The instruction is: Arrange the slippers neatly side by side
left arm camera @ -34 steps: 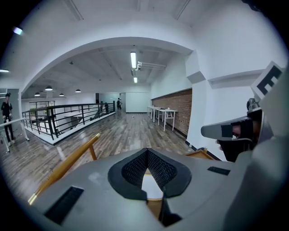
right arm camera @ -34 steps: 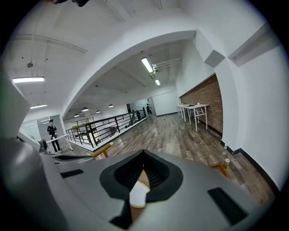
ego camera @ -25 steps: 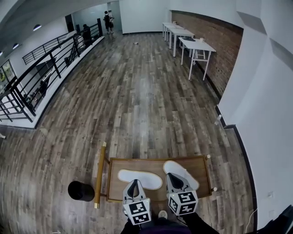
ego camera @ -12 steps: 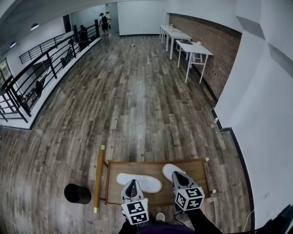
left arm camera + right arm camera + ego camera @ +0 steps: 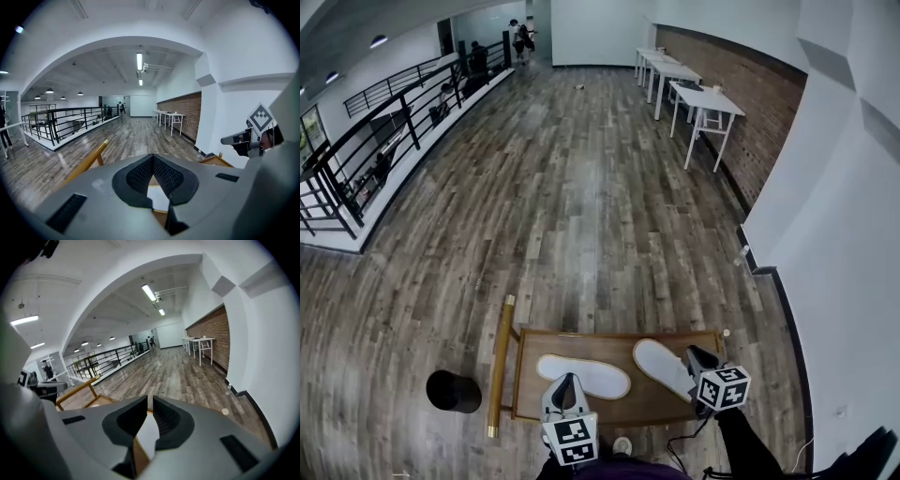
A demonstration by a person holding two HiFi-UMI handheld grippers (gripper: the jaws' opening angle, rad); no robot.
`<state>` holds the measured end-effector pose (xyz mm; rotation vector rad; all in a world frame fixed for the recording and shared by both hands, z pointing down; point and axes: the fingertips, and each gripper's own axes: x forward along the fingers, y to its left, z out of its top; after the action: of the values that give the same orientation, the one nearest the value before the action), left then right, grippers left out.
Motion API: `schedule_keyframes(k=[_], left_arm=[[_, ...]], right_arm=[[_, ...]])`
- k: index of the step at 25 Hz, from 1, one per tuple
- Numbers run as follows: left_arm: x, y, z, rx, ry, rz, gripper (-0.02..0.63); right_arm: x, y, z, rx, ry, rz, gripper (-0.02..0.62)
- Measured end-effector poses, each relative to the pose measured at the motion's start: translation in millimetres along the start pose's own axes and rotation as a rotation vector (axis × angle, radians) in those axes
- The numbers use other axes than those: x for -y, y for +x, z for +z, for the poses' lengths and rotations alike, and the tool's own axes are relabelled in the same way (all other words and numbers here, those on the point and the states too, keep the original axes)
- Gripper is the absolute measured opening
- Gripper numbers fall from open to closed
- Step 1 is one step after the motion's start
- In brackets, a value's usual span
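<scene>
A plank wood floor [image 5: 581, 187] surrounds the tray [image 5: 619, 405], a low rectangular wooden frame with a round brass-coloured rail [image 5: 499, 366] along its left side. Two flat white oval slippers lie on the tray. The left slipper [image 5: 583, 375] lies lengthwise across it. The right slipper [image 5: 661, 366] lies aslant, its far end toward the tray's middle and its near end toward the right edge. A black drum [image 5: 453, 391] stands left of the tray. The left gripper [image 5: 565, 382] hovers over the tray's near edge, jaws closed on nothing. The right gripper [image 5: 694, 354] is at the tray's right end beside the aslant slipper, its jaws just eased to a hairline slit with nothing between them.
</scene>
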<state>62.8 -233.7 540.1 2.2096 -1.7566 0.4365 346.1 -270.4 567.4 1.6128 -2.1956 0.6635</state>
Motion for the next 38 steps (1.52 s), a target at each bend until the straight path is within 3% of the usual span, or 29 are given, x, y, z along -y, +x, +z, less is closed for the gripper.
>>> schedule_keyframes(k=[7,10,14,19,22,23,24,29,38], left_arm=[[-12,5,3,-0.014,0.016,0.019,0.002],[-15,6,2,-0.025,0.022,0.025,0.002],[-18,4,1,-0.031,0.043,0.030,0.002],[-27,2,3,-0.038,0.039,0.050,0.002],[-30,1,1,-0.044,0.040,0.059,0.002],[-30,1,0,-0.046,0.042,0.060,0.002],[-29,1,0,-0.047,0.048,0.059,0.002],[-22,5,3,-0.038,0.064,0.043,0.002],[-12,11,6,-0.017,0.040,0.019,0.002]], right_arm=[[-10,54,-39,-0.367,-0.288,0.207,0.129],[-13,68,-68,-0.563,-0.388,0.282,0.130],[-8,81,-95,-0.761,-0.508,0.306,0.130],[-5,87,-118,-0.924,-0.583,0.334,0.130],[-2,89,-125,-0.965,-0.640,0.328,0.127],[-1,90,-125,-0.970,-0.649,0.318,0.098],[1,91,-125,-0.973,-0.640,0.308,0.014],[-1,87,-124,-0.979,-0.425,0.287,0.009],[2,78,-107,-0.913,0.136,0.191,0.008]])
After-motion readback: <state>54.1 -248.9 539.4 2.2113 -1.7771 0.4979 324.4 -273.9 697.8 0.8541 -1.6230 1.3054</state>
